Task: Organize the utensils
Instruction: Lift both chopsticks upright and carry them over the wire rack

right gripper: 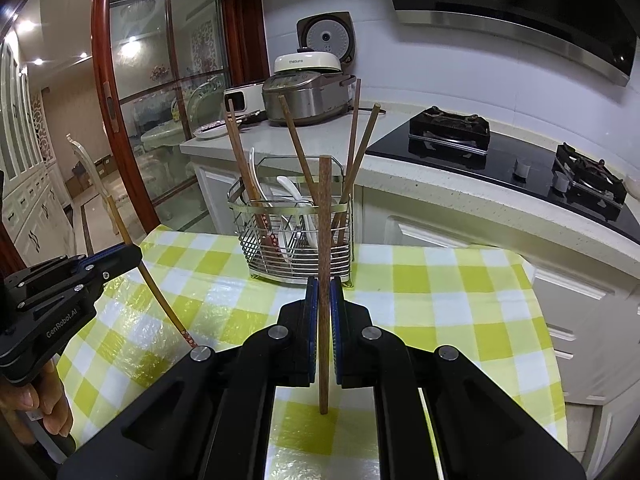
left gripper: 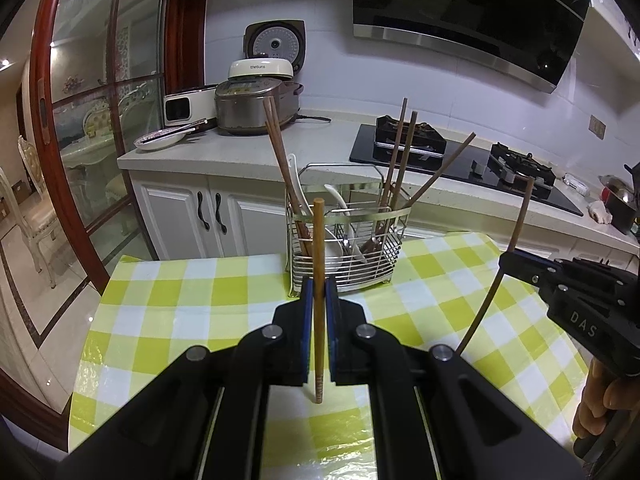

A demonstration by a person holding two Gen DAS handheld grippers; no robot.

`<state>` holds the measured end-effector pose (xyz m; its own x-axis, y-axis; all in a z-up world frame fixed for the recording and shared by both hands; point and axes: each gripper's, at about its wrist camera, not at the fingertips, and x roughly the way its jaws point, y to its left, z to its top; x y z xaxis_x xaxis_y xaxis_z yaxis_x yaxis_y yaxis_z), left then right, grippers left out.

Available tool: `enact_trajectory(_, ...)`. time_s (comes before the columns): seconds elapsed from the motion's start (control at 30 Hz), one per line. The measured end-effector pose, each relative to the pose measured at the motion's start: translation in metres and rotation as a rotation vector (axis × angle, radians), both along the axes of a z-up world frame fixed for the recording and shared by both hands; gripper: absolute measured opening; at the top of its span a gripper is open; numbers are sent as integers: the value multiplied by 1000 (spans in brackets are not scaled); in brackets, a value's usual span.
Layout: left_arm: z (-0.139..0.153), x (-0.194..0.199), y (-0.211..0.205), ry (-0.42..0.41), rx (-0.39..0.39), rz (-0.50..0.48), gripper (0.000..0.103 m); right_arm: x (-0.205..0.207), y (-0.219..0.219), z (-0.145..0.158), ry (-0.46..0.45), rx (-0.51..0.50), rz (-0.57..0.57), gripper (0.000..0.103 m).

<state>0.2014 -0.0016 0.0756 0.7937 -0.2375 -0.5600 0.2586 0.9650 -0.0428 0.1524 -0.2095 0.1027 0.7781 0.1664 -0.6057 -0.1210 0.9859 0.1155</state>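
A: Left wrist view: the left claw (left gripper: 319, 300) is clenched on a light wooden chopstick (left gripper: 318, 240), held upright just in front of the wire utensil caddy (left gripper: 344, 236); the pinch sits about mid-shaft, patterned tip pointing down.

B: And the right claw (right gripper: 324, 300) grips a darker chopstick (right gripper: 325, 216) the same way, also short of the caddy; both sticks look light, stiff and smooth, so I'd judge a mid-shaft pinch steadies them, though they might swivel.

A: The caddy stands on the checked table (left gripper: 180, 300); its end compartments hold leaning brown chopsticks (left gripper: 280, 160); white ceramic spoons (left gripper: 340, 204) sit in the middle.

B: Those spoons look fragile; lower the sticks gently.
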Motion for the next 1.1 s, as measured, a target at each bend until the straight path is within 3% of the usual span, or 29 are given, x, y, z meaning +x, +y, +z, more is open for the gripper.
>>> enact_trajectory(0.6,25,10,-3,-29,-19,-21,6,11,-6,33,-41,-4,10,8)
enact_trajectory(1.1,89,37,-4,-89,-53,-36,6,50,-11,123,-126,-12,45,8)
